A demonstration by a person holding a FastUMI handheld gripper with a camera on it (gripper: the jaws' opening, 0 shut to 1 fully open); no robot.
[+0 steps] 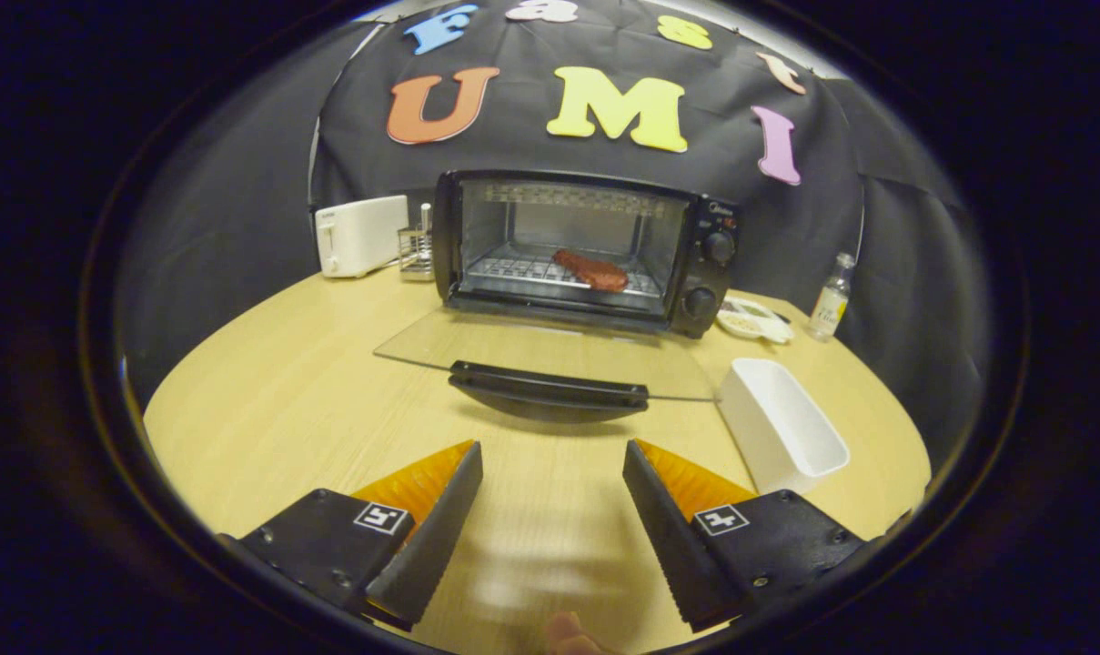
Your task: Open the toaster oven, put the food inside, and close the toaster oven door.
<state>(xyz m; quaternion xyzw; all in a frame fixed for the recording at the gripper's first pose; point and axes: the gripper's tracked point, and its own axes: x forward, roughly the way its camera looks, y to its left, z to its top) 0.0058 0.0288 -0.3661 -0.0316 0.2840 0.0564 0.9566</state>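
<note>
Food (590, 270) already sat on the rack inside the toaster oven (586, 250), so with the gripper (552, 455) spread wide and empty, I'd have grabbed the stiff handle (550, 384), not the fragile, slippery glass door (550, 350)

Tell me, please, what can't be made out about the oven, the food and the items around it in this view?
- Small rack beside the toaster oven: partly hidden behind the oven's side, contents unclear.
- Food on the oven's rack: too small to identify.
- Dish by the knobs: contents too small to tell.
- Bottle: label too small.
- White container: its inside is out of sight.
- Open tongs: bases cut off by the view's edge.
</note>
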